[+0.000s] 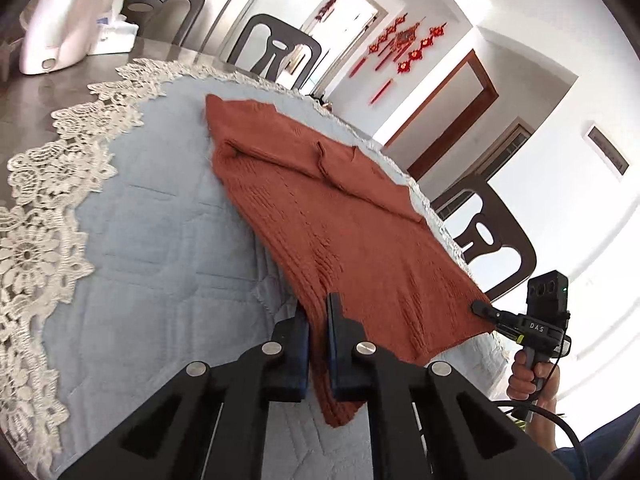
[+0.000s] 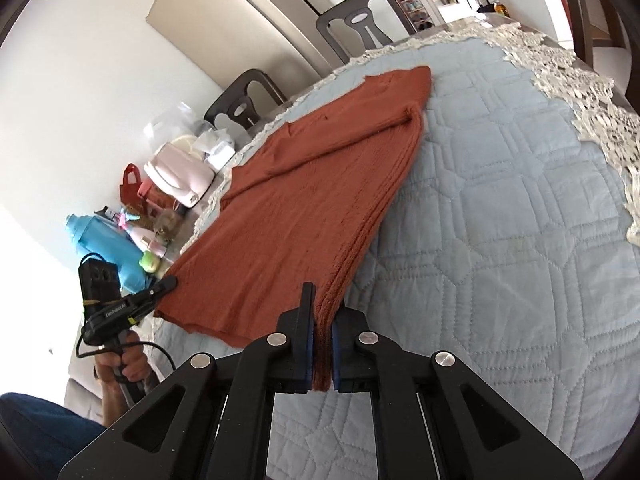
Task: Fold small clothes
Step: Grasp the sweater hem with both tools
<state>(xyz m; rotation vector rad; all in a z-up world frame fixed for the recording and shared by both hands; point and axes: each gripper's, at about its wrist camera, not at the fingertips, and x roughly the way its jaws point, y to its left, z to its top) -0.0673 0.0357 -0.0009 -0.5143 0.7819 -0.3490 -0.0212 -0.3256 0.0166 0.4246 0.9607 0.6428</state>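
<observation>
A rust-red knitted garment (image 1: 340, 216) lies on a pale blue quilted mat (image 1: 160, 240), its sleeves folded inward. My left gripper (image 1: 318, 320) is shut on one near bottom corner of the garment and lifts it slightly. My right gripper (image 2: 322, 320) is shut on the other near bottom corner of the garment (image 2: 304, 184). In the left wrist view the right gripper (image 1: 482, 309) pinches the hem at the far right. In the right wrist view the left gripper (image 2: 166, 282) pinches the hem at the left.
The mat (image 2: 500, 240) has a white lace border (image 1: 44, 208) and lies on a dark table. A white appliance (image 1: 60, 20) stands at the back left. Dark chairs (image 1: 280, 50) ring the table. Toys, a blue bottle (image 2: 108, 248) and a pink case (image 2: 180, 178) sit beyond the edge.
</observation>
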